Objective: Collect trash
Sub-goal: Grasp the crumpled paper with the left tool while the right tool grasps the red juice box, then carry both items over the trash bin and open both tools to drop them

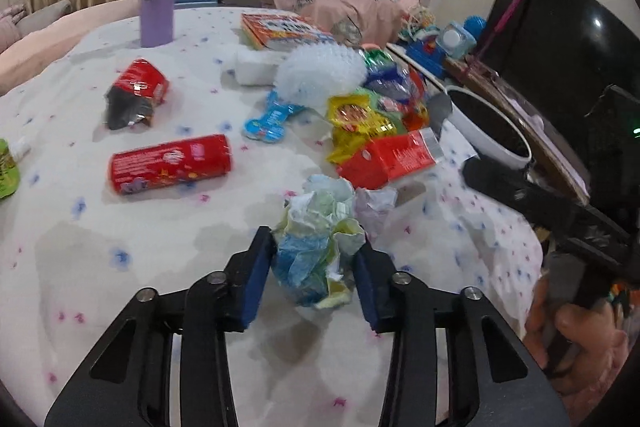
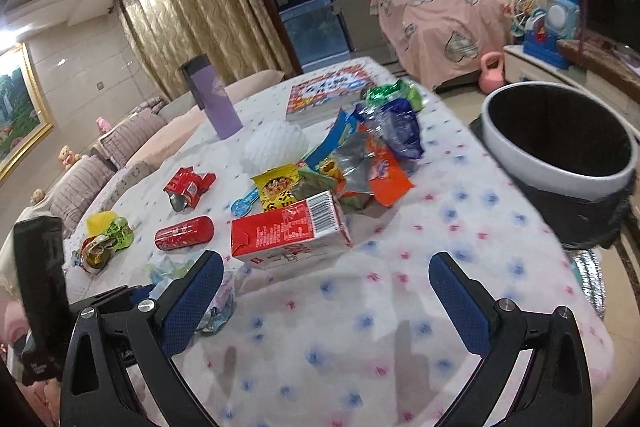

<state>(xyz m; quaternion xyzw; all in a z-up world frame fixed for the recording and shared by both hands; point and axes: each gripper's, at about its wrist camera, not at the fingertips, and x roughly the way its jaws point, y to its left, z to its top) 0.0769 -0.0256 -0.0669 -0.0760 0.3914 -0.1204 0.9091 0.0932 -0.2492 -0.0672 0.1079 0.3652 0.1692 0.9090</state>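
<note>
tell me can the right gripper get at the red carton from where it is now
Probably yes. The right gripper is open and empty, and the red carton lies just ahead of its fingers on bare tablecloth, with nothing between them. The wrapper pile sits behind the carton.

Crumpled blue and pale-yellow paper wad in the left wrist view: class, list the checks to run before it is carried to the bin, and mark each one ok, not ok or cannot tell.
1. Left gripper fingers on both sides of the crumpled blue and pale-yellow paper wad: ok.
2. Grip firm enough to lift: cannot tell.
3. Wad free of the white crumpled paper beside it: cannot tell, they sit very close.
4. White round bin with black liner open-topped at the table edge: ok.
5. Right gripper open and holding nothing: ok.
6. Low path to the bin clear: not ok, the red rectangular carton lies between.
</note>
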